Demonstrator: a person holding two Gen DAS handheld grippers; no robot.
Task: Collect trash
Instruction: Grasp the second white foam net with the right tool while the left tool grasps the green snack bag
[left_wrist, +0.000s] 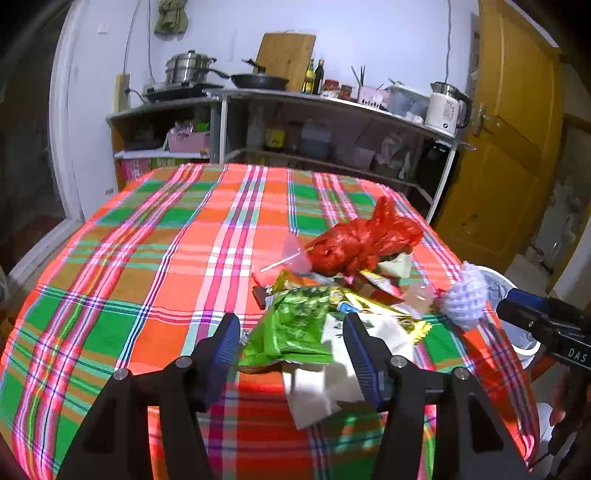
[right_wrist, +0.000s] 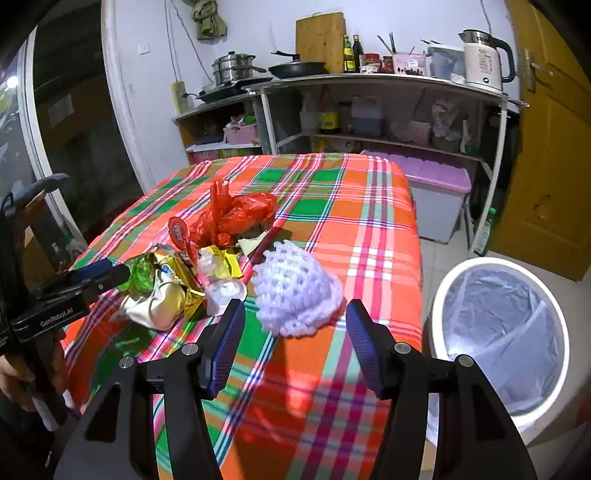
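A trash pile lies on the plaid tablecloth (left_wrist: 155, 258): a red plastic bag (left_wrist: 362, 240), a green wrapper (left_wrist: 295, 328), white paper (left_wrist: 321, 384), gold wrappers and a white foam fruit net (left_wrist: 465, 295). My left gripper (left_wrist: 291, 332) is open, its fingers on either side of the green wrapper and white paper. My right gripper (right_wrist: 295, 321) is open just in front of the foam net (right_wrist: 299, 291), with nothing held. The red bag (right_wrist: 236, 214) and the wrappers (right_wrist: 166, 291) lie to its left. A white bin (right_wrist: 502, 339) with a clear liner stands on the floor to the right of the table.
Behind the table stands a shelf unit (right_wrist: 369, 110) with pans, bottles and a kettle (right_wrist: 484, 59). A purple-lidded storage box (right_wrist: 436, 192) sits on the floor by the table's far right corner. A yellow door (right_wrist: 554, 147) is at the right.
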